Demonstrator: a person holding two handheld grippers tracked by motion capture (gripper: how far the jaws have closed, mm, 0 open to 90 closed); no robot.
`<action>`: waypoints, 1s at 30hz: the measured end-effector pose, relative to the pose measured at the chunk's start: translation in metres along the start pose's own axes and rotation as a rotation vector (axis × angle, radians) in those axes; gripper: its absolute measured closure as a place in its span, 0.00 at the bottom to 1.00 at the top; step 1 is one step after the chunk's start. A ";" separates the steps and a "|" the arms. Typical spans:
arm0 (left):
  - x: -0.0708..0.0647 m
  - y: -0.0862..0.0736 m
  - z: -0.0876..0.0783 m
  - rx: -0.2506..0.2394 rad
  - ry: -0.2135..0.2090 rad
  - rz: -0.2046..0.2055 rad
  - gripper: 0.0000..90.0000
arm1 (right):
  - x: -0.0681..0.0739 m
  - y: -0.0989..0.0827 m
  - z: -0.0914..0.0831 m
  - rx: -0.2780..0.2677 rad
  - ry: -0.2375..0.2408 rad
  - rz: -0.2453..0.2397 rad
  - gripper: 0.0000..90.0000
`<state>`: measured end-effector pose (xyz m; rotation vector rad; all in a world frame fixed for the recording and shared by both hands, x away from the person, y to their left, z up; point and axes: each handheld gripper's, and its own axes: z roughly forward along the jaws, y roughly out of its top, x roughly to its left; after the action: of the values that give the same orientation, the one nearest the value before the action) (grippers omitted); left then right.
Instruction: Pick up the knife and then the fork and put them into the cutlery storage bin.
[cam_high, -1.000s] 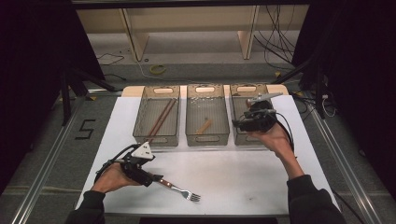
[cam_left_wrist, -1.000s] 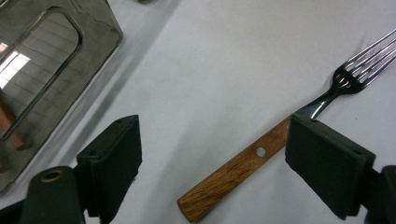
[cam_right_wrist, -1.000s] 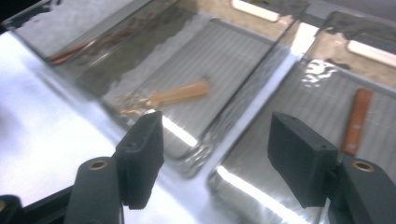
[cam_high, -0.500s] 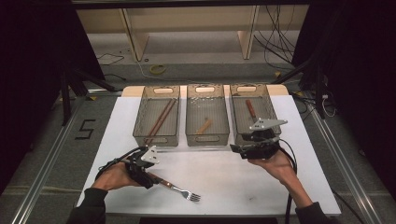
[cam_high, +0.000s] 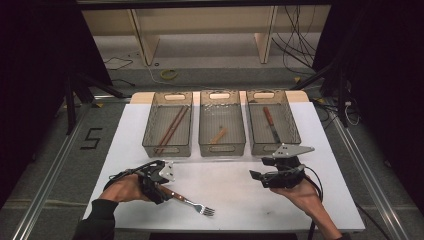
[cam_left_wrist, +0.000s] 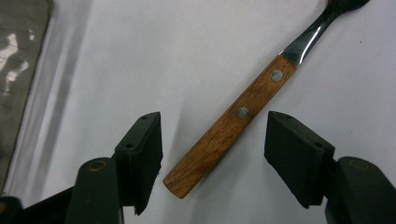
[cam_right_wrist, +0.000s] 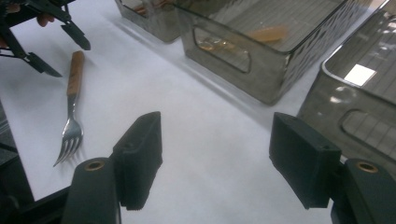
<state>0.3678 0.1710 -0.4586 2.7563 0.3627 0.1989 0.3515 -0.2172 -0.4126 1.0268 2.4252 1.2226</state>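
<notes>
A fork (cam_high: 189, 201) with a wooden handle lies on the white table near its front edge, tines pointing right. My left gripper (cam_high: 161, 189) sits at the handle end. In the left gripper view, the handle (cam_left_wrist: 233, 126) lies between the jaws of my left gripper (cam_left_wrist: 215, 122). They have just been closing, but neither pad touches the wood. My right gripper (cam_high: 256, 176) hovers open and empty in front of the right bin, aimed left. From the right gripper (cam_right_wrist: 215, 128) I see the fork (cam_right_wrist: 72, 109) and the left gripper (cam_right_wrist: 69, 57) farther off.
Three clear bins stand in a row at the back. The left bin (cam_high: 150, 145) holds chopsticks (cam_high: 170, 129). The middle bin (cam_high: 222, 149) holds a small wooden piece (cam_high: 218, 135). The right bin (cam_high: 295, 131) holds a knife (cam_high: 271, 124). White table (cam_high: 225, 200) lies between the grippers.
My right hand has drawn back from above the right bin towards the near side and sunk close to the table. The knife in that bin has come into sight. The left hand has stayed at the fork.
</notes>
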 end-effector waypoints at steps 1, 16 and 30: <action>0.001 0.000 0.001 0.011 -0.002 0.005 0.42 | 0.001 -0.002 0.000 0.001 0.002 0.000 0.39; 0.002 0.003 0.010 0.065 -0.030 0.027 0.52 | 0.011 -0.013 0.003 0.022 0.045 -0.007 0.38; 0.000 0.005 0.010 0.084 -0.067 0.039 0.67 | 0.012 -0.014 0.005 0.032 0.054 -0.006 0.39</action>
<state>0.3708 0.1636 -0.4657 2.8458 0.3060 0.1026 0.3386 -0.2115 -0.4249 1.0067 2.4951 1.2283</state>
